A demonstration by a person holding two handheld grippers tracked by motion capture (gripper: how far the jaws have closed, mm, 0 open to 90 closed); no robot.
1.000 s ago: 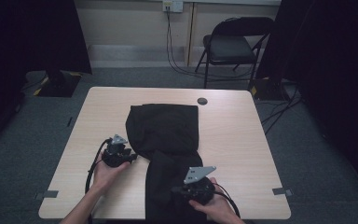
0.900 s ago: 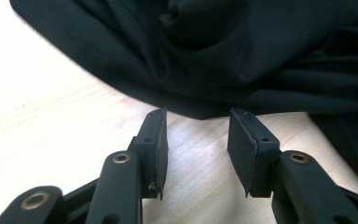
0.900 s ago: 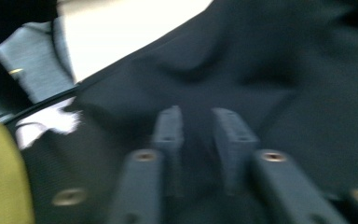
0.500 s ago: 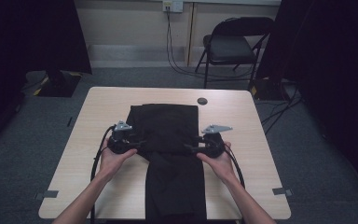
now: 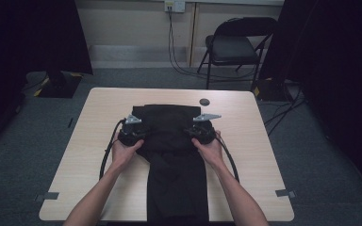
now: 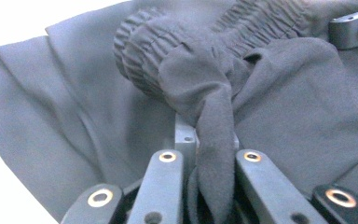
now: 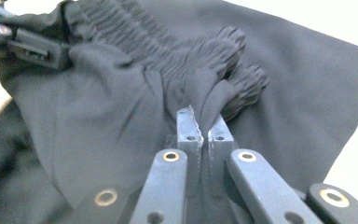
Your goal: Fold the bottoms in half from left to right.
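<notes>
In the high view, black trousers (image 5: 172, 155) lie along the middle of the desk (image 5: 245, 150), legs running toward the person's edge and the waist end folded over on itself at the far end. The left hand-held gripper (image 5: 131, 134) sits at the left edge of that fold and the right hand-held gripper (image 5: 203, 131) at its right edge; a small dark disc (image 5: 204, 101) lies on the desk just beyond the trousers. In the left gripper view, the left hand-held gripper (image 6: 204, 154) is clamped on a bunched ridge of cloth just below the elastic waistband (image 6: 177, 56). In the right gripper view, the right hand-held gripper (image 7: 204, 135) is closed tight on a thin pinch of fabric by the gathered waistband (image 7: 186, 60). That right pinch looks shallow, so an uneven pull could let it slip free and skew the fold.
</notes>
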